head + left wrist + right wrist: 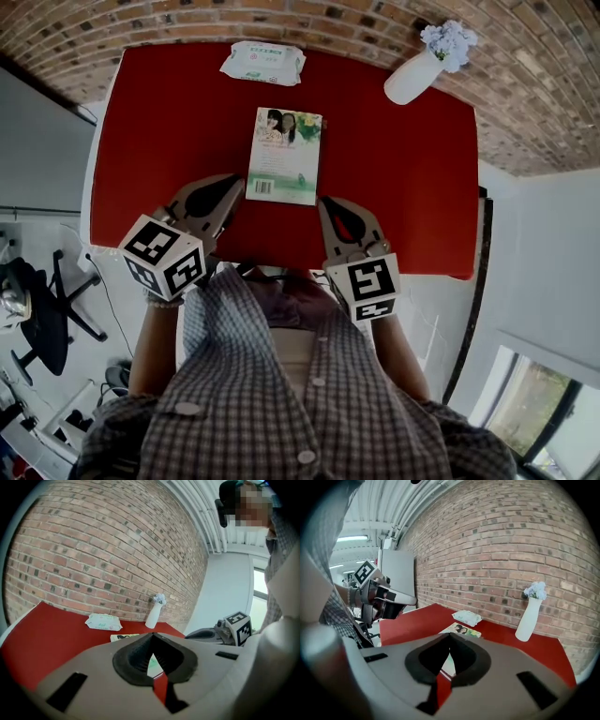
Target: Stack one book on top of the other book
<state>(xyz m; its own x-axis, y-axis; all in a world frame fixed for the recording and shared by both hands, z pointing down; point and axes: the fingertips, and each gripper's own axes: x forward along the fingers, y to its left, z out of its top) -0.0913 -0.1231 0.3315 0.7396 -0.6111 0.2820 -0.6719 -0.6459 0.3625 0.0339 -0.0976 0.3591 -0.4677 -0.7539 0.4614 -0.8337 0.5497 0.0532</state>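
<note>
Brickwork (525, 84) backs the red counter (169, 122), where a book (285, 155) lies flat near the middle, cover up, its long side running away from the person. Only this one cover shows; I cannot tell whether a second book lies under it. A pack of wipes (263, 62) sits at the far edge beyond the book, and a white vase (412, 77) with pale flowers stands at the far right corner.

Left hand-held gripper (232, 190) hangs over the near part of the counter, its tips just beside the book's near left corner and apart from it. Its jaws are closed tip to tip with nothing between them. Right hand-held gripper (328, 208) sits just off the book's near right corner, also clear of it, jaws likewise pressed together and empty. Both point toward the wall and slightly down, so the book lies ahead of and between them, untouched by either.
</note>
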